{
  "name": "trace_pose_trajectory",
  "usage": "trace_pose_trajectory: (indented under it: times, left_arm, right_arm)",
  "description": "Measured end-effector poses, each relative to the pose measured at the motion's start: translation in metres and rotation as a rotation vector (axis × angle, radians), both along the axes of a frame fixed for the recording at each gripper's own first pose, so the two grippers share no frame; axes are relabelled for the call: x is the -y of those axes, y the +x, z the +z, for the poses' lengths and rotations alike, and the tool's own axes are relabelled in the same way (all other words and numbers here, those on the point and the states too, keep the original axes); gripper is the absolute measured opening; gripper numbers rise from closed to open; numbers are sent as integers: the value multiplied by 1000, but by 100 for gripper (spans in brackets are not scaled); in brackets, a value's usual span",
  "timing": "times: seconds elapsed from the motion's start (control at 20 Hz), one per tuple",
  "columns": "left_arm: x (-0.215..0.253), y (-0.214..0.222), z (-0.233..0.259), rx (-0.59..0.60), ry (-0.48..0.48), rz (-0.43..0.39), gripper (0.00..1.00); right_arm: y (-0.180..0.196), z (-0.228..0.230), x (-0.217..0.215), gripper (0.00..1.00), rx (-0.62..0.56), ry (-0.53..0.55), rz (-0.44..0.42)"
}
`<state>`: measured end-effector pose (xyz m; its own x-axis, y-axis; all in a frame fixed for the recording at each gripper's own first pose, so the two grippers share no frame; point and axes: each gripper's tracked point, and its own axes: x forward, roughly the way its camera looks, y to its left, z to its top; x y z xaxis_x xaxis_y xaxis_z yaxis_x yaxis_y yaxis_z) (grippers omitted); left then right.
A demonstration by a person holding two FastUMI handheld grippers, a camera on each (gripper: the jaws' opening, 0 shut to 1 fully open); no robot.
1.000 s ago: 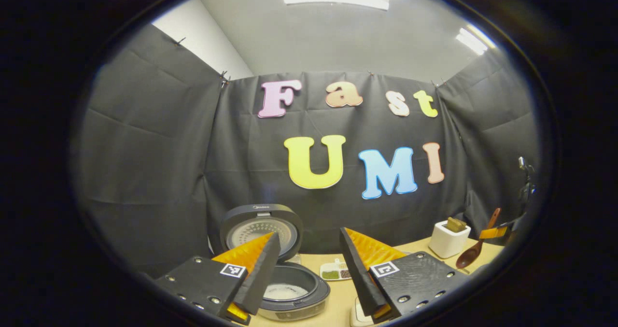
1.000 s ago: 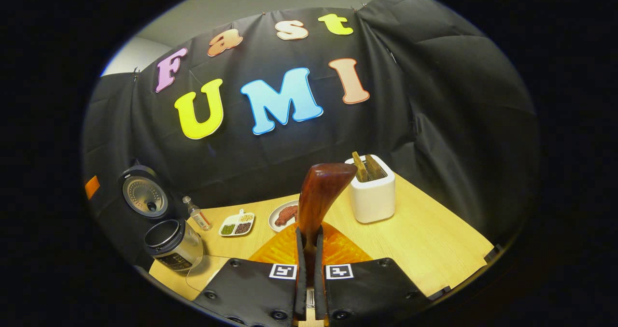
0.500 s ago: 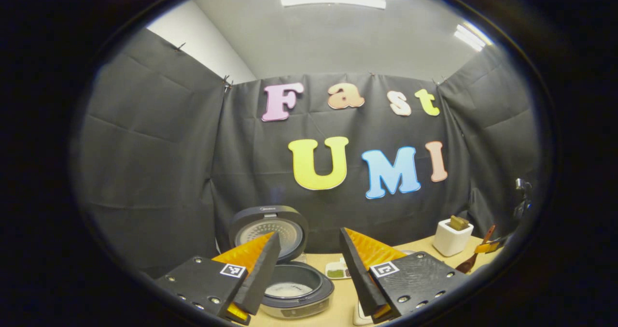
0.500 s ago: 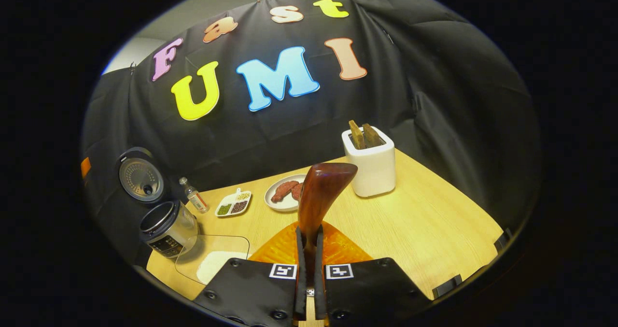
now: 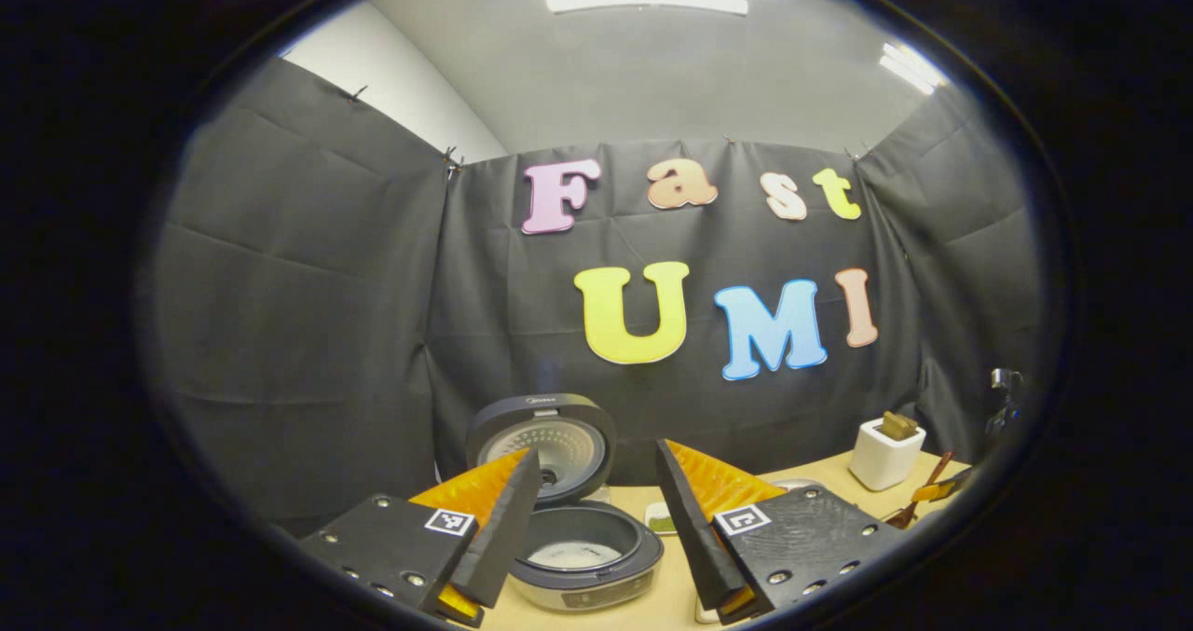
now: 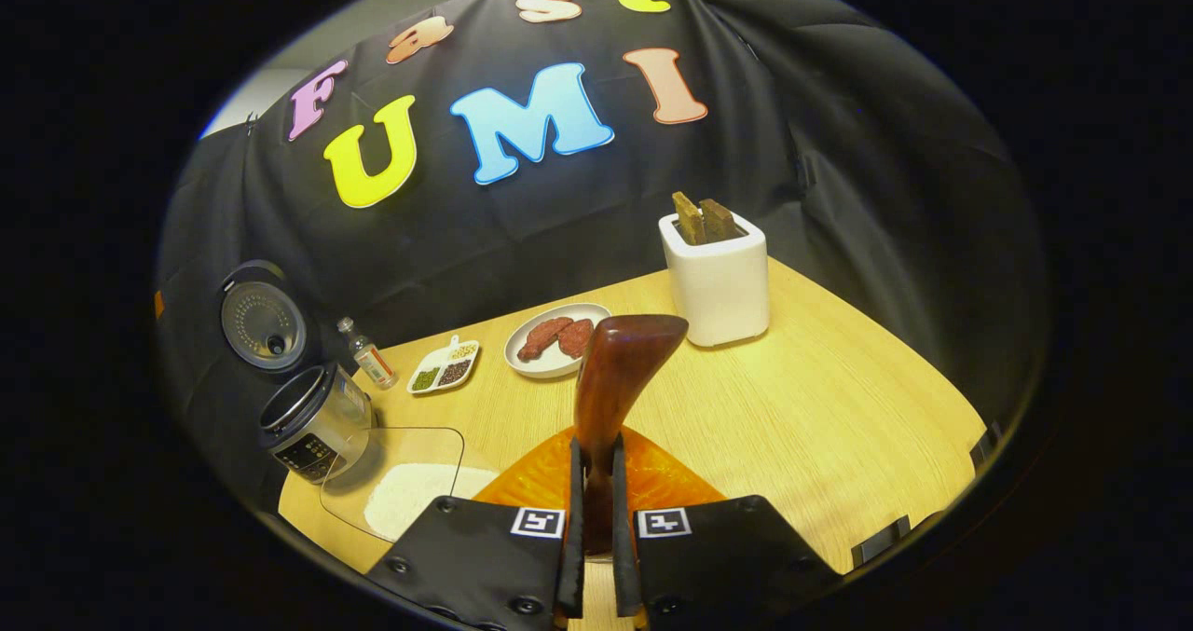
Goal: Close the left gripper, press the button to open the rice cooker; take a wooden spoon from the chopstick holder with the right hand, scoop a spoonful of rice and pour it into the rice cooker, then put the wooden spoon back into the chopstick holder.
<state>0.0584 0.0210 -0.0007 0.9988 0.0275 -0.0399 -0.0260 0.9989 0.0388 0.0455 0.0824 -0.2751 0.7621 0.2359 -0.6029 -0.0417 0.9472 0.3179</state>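
1. Now the right claw [image 6: 592, 519] is clenched on the wooden spoon [image 6: 615, 379], its bowl raised above the wooden surface [image 6: 839, 407]
2. The left claw [image 5: 596, 519] is spread wide, gripping nothing, with the rice cooker [image 5: 582, 556] between its fingers, lid up
3. The white chopstick holder [image 6: 716, 277] stands at the back, well apart from the spoon
4. A clear tray of rice [image 6: 405, 486] lies just beside the cooker
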Motion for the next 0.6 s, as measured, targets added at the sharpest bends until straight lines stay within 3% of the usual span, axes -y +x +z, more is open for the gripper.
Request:
trace_pose_trajectory:
  times: [0.3, 0.4, 0.45, 0.55, 0.6]
  left_arm:
    - [3, 1, 2, 2, -6, -5, 77]
    - [6, 3, 3, 4, -8, -11, 77]
    - [7, 4, 3, 5, -10, -14, 78]
    - [10, 6, 3, 3, -12, -21, 77]
    - [10, 8, 3, 3, -11, -23, 77]
  right_arm:
    - [-2, 20, 14, 29, 64, -31, -4]
    - [-3, 29, 20, 48, 90, -56, 0]
    - [-1, 30, 25, 69, 94, -72, -2]
    - [-8, 37, 36, 94, 107, -103, -13]
    - [-8, 42, 41, 94, 123, -122, -22]
